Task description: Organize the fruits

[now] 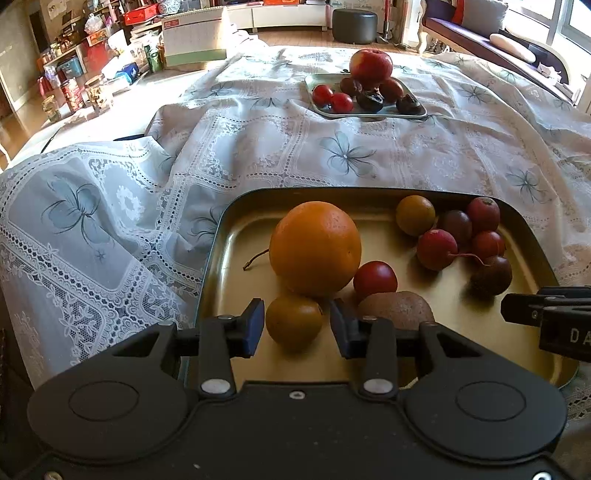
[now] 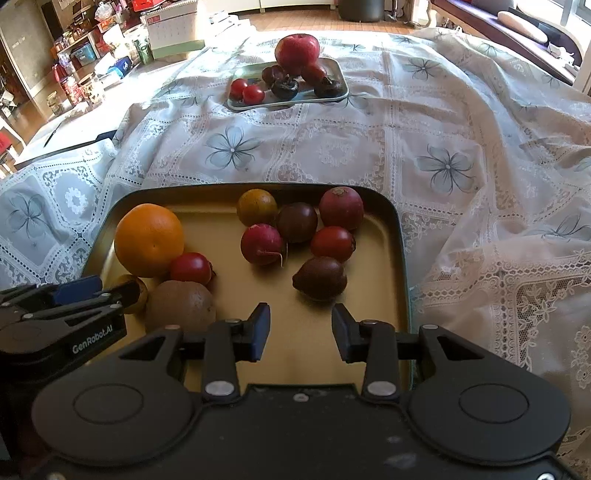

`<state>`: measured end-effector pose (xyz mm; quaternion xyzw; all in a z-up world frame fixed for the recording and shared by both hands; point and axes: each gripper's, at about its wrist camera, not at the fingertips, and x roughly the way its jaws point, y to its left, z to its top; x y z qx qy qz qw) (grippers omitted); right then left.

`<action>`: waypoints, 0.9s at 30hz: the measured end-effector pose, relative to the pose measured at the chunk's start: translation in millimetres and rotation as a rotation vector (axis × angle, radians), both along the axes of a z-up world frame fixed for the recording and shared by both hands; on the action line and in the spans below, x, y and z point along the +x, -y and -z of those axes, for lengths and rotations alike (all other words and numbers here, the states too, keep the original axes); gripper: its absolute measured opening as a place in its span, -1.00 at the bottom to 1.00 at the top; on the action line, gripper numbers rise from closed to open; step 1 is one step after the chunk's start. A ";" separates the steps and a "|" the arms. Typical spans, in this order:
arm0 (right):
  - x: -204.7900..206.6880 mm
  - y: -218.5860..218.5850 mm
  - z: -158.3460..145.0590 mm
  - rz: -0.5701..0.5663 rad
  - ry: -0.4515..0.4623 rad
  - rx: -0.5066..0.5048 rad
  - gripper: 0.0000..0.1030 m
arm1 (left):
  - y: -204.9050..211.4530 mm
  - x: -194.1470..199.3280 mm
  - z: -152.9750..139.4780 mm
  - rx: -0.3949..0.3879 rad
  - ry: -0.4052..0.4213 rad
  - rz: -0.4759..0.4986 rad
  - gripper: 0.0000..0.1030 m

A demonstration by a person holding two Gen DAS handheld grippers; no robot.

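A gold tray (image 1: 221, 229) holds an orange (image 1: 315, 248), a kiwi (image 1: 397, 308), a red tomato (image 1: 375, 280), radishes and dark fruits. My left gripper (image 1: 296, 312) straddles a small yellow-orange fruit (image 1: 293, 325) that rests on the tray. Its left pad is at the skin, and a thin gap shows at the right pad. My right gripper (image 2: 300, 321) hangs open and empty over bare tray floor, just short of a dark oval fruit (image 2: 320, 277). A silver tray (image 1: 369, 115) farther back carries a red apple (image 1: 370, 66), tomatoes and dark fruits.
A rumpled lace tablecloth (image 1: 258, 147) covers the table, with folds to the left and right of the gold tray. Boxes and jars (image 1: 74, 92) crowd the floor beyond the table's left edge. A dark stool (image 1: 354, 24) and a sofa stand at the back.
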<state>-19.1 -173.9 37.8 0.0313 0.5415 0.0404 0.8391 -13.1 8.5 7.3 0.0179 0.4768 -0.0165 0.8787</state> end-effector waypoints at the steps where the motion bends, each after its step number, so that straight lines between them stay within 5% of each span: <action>1: -0.1 -0.4 0.4 0.001 -0.001 0.000 -0.25 | 0.2 0.0 0.4 0.000 -0.001 0.001 -0.05; 27: -0.5 -1.7 2.9 -0.002 -0.018 0.001 -0.25 | 2.2 -0.1 2.0 -0.015 -0.016 0.010 -0.05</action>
